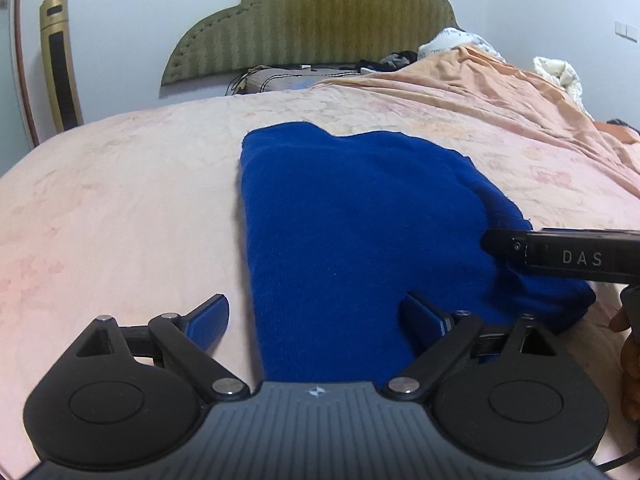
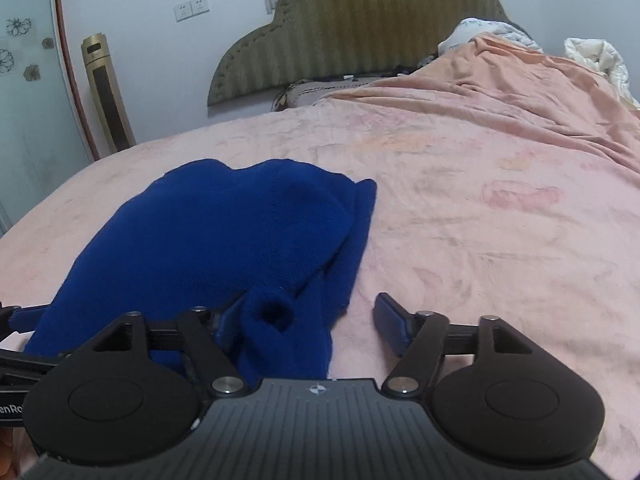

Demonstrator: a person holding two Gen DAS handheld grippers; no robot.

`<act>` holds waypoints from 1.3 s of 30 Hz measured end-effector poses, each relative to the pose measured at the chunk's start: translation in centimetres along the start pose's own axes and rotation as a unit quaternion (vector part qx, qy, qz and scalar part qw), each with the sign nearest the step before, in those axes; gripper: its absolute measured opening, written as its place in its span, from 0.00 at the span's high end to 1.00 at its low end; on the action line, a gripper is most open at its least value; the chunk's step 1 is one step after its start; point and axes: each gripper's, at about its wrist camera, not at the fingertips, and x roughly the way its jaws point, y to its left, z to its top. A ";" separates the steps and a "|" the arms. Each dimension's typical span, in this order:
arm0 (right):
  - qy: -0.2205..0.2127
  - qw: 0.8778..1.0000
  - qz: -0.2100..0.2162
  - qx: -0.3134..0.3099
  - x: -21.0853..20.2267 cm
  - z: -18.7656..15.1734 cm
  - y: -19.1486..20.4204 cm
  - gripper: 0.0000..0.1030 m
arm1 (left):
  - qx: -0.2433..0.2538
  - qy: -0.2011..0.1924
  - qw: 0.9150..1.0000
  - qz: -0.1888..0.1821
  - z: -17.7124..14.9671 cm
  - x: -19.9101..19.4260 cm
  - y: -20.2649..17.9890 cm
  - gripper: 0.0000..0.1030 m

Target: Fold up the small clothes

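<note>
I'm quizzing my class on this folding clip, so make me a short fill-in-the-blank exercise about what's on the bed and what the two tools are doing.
1. The garment lying on the bed is ____ in colour.
2. The left tool has its jaws ____, with the garment's near edge between them.
3. The bed's sheet is ____ in colour.
4. Behind the bed, against the wall, stands a padded ____.

Missing words: blue; open; pink; headboard
</note>
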 end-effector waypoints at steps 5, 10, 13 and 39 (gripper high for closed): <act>0.010 1.000 -0.002 -0.011 0.5 -0.4 0.5 0.08 | -0.020 0.008 1.000 0.003 0.0 0.6 0.5 0.01; 0.009 1.000 0.016 0.008 0.5 -0.2 -0.4 0.04 | -0.027 0.009 1.000 0.002 -0.1 0.7 0.4 0.00; 0.009 0.999 0.026 0.016 0.5 -0.3 -0.6 0.01 | -0.027 0.008 1.000 0.005 -0.3 0.5 0.4 0.00; 0.052 0.990 0.114 0.064 2.6 2.9 -3.6 0.01 | -0.075 0.008 0.996 -0.057 6.9 2.1 6.7 0.00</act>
